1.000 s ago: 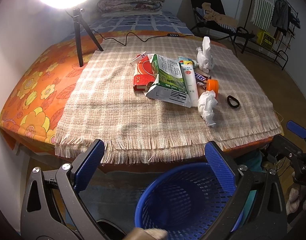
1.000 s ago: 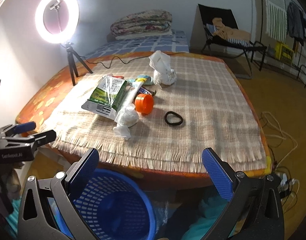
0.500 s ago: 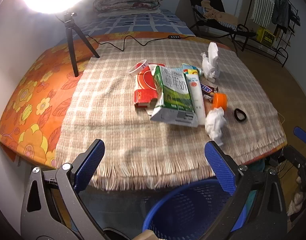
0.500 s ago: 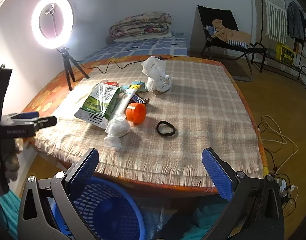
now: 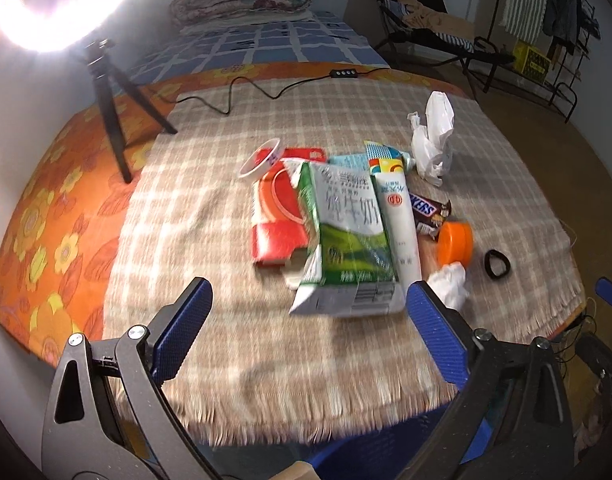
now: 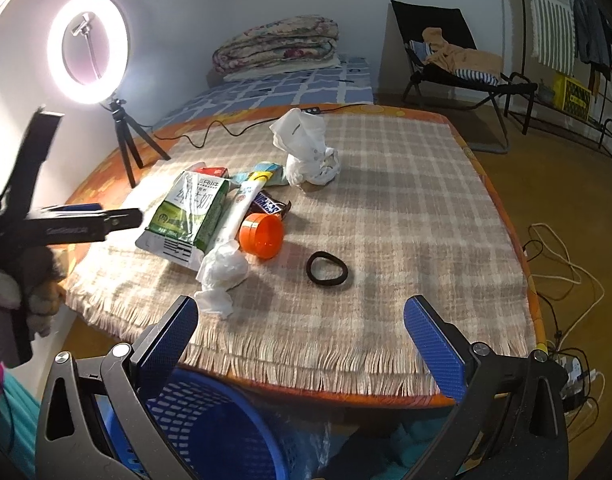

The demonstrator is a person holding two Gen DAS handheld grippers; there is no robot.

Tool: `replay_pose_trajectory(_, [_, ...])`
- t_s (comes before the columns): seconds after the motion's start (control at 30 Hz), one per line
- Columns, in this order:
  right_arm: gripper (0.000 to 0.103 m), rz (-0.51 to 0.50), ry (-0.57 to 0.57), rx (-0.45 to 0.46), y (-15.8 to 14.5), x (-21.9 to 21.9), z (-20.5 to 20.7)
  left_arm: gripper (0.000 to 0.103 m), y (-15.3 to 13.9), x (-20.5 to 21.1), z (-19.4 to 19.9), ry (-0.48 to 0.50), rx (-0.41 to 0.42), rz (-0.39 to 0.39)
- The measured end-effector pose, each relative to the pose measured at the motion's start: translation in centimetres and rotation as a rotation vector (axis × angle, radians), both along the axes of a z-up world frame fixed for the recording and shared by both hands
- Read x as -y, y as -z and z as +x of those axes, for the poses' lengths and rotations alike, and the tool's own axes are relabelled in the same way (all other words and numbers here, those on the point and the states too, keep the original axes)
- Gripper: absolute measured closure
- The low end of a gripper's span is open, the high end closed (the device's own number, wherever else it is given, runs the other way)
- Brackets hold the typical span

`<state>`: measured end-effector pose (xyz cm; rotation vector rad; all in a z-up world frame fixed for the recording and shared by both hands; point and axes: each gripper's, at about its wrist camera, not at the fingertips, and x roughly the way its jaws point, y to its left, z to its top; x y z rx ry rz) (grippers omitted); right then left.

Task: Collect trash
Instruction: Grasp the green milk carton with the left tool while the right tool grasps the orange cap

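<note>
1. I stand in a bedroom at a desk (image 6: 406, 216) spread with a checked cloth, a ring light (image 6: 88, 48) at its far left corner.
2. The trash lies in a heap mid-desk: milk carton (image 5: 348, 240), red box (image 5: 276, 216), tube (image 5: 400, 220), candy bar (image 5: 428, 210), orange cap (image 5: 456, 242), tissue (image 6: 224, 270) near the front fringe, white bag (image 6: 308, 152) behind.
3. The blue bin (image 6: 218, 428) sits on the floor below the desk's front edge.
4. My left hand-held gripper (image 5: 306, 320) hovers before the carton, fingers wide apart, empty; my right hand-held gripper (image 6: 300, 340) is likewise apart and empty.
5. I judge this the approach to a first pick.
6. Next I need to lower onto one piece, close, and carry it over the bin.
</note>
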<state>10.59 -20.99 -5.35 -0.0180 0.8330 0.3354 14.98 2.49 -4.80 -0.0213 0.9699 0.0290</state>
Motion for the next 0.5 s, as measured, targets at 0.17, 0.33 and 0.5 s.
replay_pose_trajectory(0.17, [0.001, 0.005, -0.007, -0.01, 0.4, -0.3, 1.1, 0.003, 1.2, 0.9, 2.8, 0.007, -0.036, 0.004])
replay_pose_trajectory(0.33, [0.001, 0.026, -0.02, -0.032, 1.1, -1.0, 2.7, 0.003, 2.4, 1.6, 5.2, 0.003, -0.07, 0.01])
replay_pose_trajectory(0.5, [0.001, 0.066, -0.049, -0.066, 1.9, -2.0, 4.8, 0.003, 3.7, 2.5, 6.6, 0.009, -0.092, 0.062])
